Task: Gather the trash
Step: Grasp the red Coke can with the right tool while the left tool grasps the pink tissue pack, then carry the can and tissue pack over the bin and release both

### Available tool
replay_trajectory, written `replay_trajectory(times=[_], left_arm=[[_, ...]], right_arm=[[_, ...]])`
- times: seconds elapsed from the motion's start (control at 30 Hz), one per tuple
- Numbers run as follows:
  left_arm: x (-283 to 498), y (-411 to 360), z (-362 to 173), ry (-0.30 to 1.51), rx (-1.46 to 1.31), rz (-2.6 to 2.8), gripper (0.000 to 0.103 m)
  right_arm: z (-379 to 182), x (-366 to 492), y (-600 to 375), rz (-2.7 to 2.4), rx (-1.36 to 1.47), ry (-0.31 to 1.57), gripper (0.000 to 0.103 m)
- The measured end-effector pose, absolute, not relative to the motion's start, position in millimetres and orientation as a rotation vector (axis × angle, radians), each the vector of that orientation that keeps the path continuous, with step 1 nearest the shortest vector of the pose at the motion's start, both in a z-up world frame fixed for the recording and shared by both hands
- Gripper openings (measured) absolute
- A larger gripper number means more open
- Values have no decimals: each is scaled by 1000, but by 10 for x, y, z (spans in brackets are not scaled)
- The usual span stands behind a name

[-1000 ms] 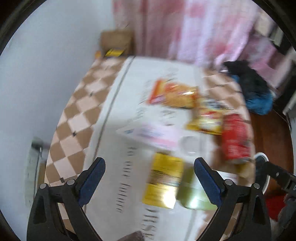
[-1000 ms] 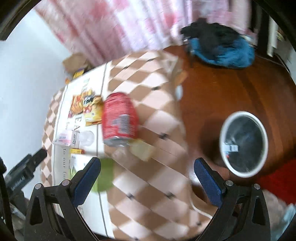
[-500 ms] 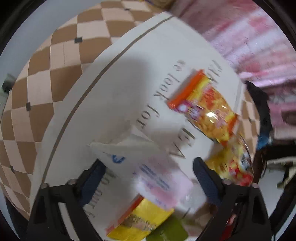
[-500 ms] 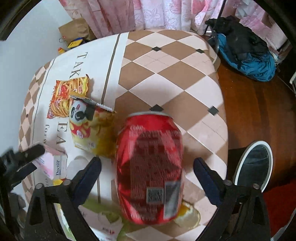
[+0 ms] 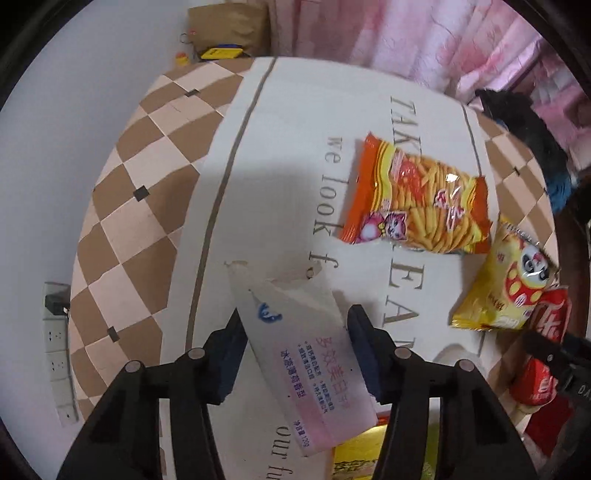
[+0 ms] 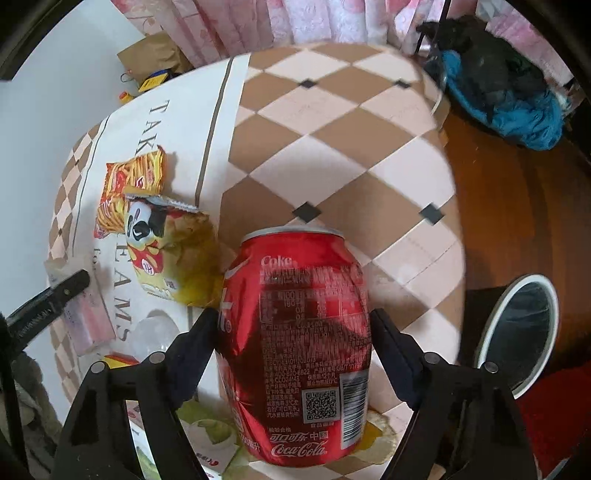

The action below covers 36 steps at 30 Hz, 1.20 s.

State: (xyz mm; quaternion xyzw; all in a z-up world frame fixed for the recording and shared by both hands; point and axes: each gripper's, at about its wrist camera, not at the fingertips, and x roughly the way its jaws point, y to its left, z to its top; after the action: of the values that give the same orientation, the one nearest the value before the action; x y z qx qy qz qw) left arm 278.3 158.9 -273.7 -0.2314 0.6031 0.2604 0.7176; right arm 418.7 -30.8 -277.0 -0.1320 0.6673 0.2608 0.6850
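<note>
My left gripper (image 5: 295, 328) is shut on a torn white and pink toothpaste box (image 5: 306, 354) lying on the tablecloth. My right gripper (image 6: 293, 328) is shut on a red Coca-Cola can (image 6: 295, 339) that lies on the table; the can also shows at the right edge of the left wrist view (image 5: 543, 350). An orange fries snack bag (image 5: 413, 199) and a yellow panda snack bag (image 5: 506, 291) lie beyond the box. In the right wrist view the panda bag (image 6: 170, 251) lies just left of the can, with the fries bag (image 6: 129, 184) behind it.
A white-rimmed trash bin (image 6: 517, 332) stands on the wooden floor right of the table. A blue and black bundle (image 6: 498, 92) lies on the floor beyond. A brown paper bag (image 5: 232, 26) sits at the far table end. Yellow and green wrappers (image 6: 207, 428) lie under the can.
Both grippers have come down and closed: the left onto the toothpaste box, the right onto the can. One second ago both were open above the table.
</note>
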Motion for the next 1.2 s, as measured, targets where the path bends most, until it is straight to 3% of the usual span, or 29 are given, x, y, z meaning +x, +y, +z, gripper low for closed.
replay_trajectory(times=[0.47,0.7,1.2], left_arm=[[2652,1373,-2728,1275,-432,636,46],[2375,1339,-2268,1171,-347,675,46],[2131,737,-1044,883,-232,630,46]], right_arm=[[-2737,3920,-301,596,-394,1497,84],[-2501,3817,-294,626,-375,1407,83],[-1435,3461,-584,645,-230,1109,83]])
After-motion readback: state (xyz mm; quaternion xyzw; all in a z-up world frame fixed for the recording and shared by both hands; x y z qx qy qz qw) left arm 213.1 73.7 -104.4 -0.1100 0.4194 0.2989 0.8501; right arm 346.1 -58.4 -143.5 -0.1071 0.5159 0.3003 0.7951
